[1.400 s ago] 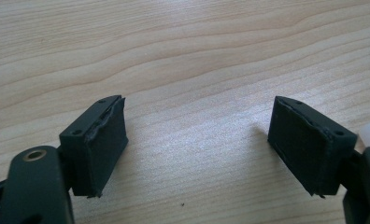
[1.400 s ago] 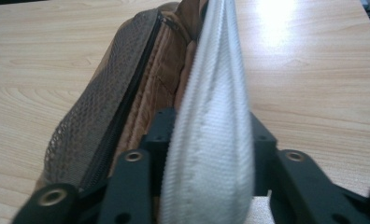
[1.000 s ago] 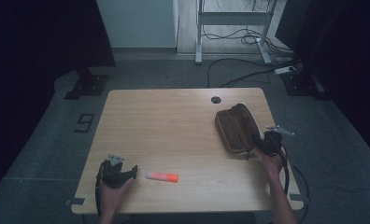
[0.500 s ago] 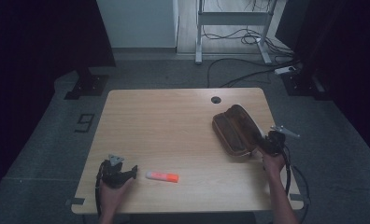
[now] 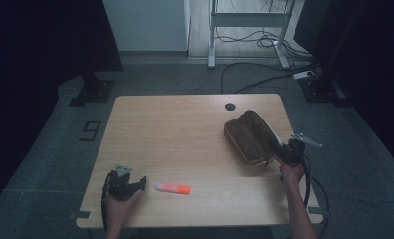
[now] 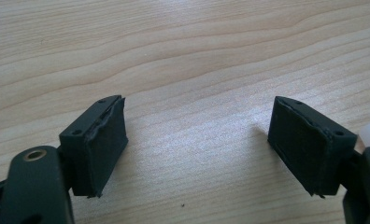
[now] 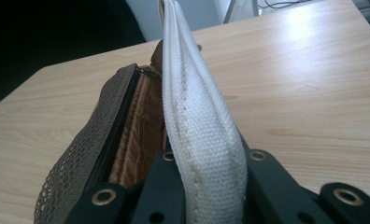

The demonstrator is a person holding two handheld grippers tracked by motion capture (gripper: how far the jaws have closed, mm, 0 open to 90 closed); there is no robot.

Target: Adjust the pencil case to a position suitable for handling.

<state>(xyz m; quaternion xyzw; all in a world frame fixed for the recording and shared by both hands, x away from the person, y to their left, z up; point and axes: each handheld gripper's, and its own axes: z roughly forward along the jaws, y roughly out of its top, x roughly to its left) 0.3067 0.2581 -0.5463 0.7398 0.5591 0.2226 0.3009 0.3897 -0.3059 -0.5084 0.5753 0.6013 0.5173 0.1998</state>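
My right hand-held gripper (image 7: 206, 186): clamped on pouch (image 5: 248, 137) white edge (image 7: 197, 116) | left hand-held gripper (image 6: 202, 149): agape, empty | risk: fabric slips free, pouch drags off tabletop (image 5: 185, 129).

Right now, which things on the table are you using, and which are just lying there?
In use:
- brown pouch
- its white strap, pinched in the right gripper
- orange marker, lying beside the open left gripper

Just lying about:
- cables on the floor
- desk frame behind the table

The brown pouch (image 5: 248, 137) now sits a little further left and turned on the table than a second ago, drawn by the right gripper (image 5: 283, 151) (jaws clamped on its white strap (image 7: 199, 116)), which has edged leftward.
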